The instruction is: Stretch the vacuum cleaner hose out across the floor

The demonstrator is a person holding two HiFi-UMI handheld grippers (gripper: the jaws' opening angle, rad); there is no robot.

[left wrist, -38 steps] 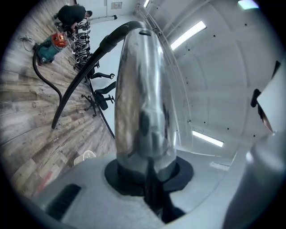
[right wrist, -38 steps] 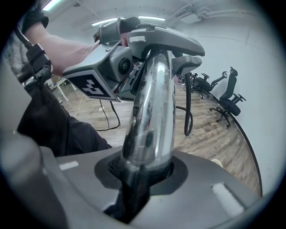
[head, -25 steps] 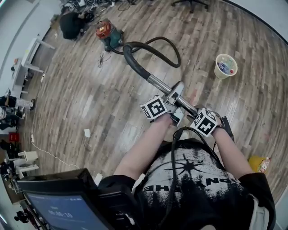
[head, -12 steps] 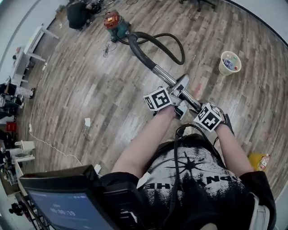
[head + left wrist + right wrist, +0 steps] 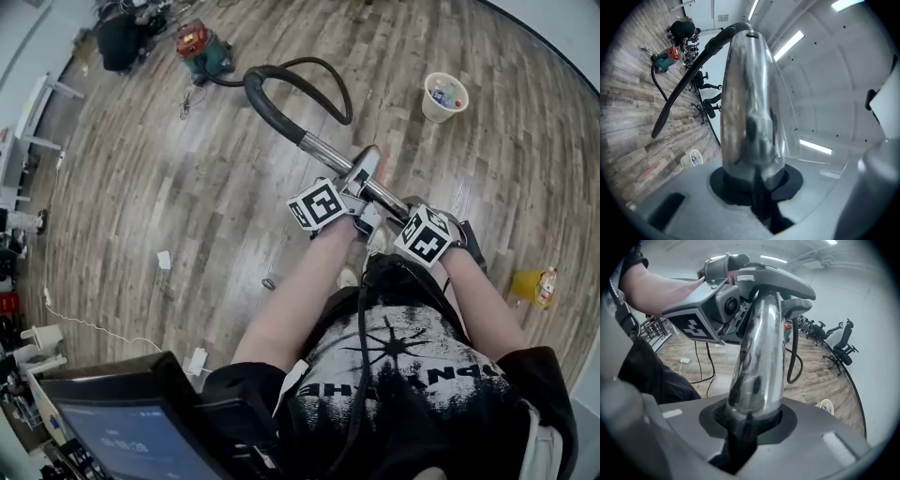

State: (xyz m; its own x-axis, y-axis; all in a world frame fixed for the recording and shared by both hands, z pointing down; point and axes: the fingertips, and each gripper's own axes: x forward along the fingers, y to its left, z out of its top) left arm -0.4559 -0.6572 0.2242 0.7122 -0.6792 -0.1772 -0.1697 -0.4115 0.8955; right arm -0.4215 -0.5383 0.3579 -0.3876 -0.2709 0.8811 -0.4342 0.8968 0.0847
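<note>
Clamped jaws of the left gripper point(image 5: 752, 185) and right gripper point(image 5: 751, 420) both pinch the shiny chrome wand point(image 5: 323, 150). It slants up-left over the plank floor point(image 5: 187, 206); its black hose point(image 5: 348, 101) loops back to the red-and-teal canister point(image 5: 199, 45).

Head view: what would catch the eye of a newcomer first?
The left gripper and the right gripper both clamp a shiny metal tube at the centre. From it a thick black hose loops back to the vacuum cleaner on the wooden floor, upper left.
</note>
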